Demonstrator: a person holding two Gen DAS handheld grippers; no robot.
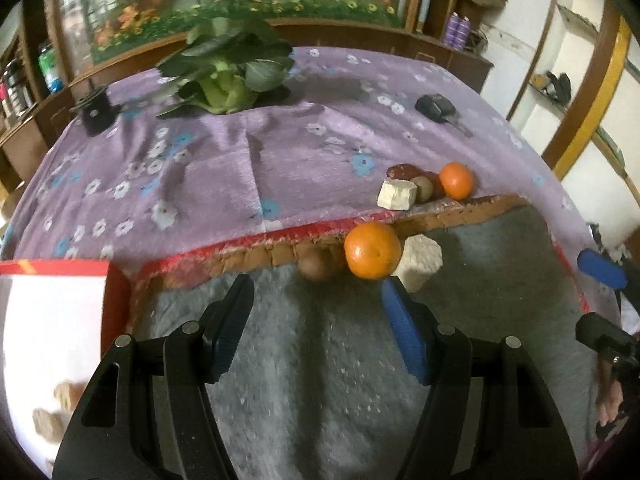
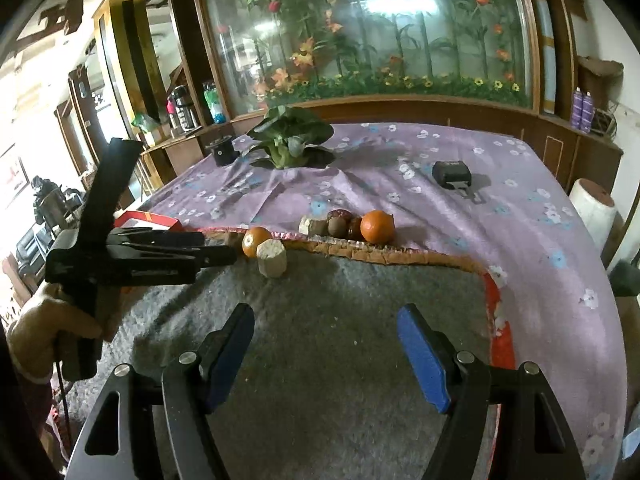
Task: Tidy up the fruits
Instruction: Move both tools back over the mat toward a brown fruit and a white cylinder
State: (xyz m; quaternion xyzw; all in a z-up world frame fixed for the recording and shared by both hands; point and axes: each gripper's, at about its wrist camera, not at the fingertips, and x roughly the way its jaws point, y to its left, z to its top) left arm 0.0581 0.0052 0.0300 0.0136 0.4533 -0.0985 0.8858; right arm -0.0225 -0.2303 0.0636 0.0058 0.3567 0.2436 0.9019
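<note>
The near orange (image 1: pixel 373 250) lies just ahead of the left gripper (image 1: pixel 316 284), a little to the right of its centre line, resting on the grey mat (image 1: pixel 320 360) against the mat's red and brown border; judged firm, round and fairly light, with a dimpled skin that should hold well in the pads, though it would roll if nudged off centre; best taken across its widest girth, pads on opposite sides, with modest pressure so the skin is not bruised; a brown fruit (image 1: pixel 316 266) sits touching it on the left and a pale block (image 1: pixel 418 260) touching on the right, so there is little room for the fingers to slip in; the left gripper stands open with nothing between its pads; the right gripper (image 2: pixel 324 320) likewise stands open and empty, further back over the mat, the fruit well ahead of it to the left; beyond the border, on the purple flowered cloth (image 1: pixel 200 160), lies a second cluster; count overall: two oranges, the far orange (image 1: pixel 456 180) among them, two pale blocks, two brown fruits, and one or two dark reddish fruits I cannot separate; a leafy vegetable (image 1: pixel 228 68) lies far ahead.
</note>
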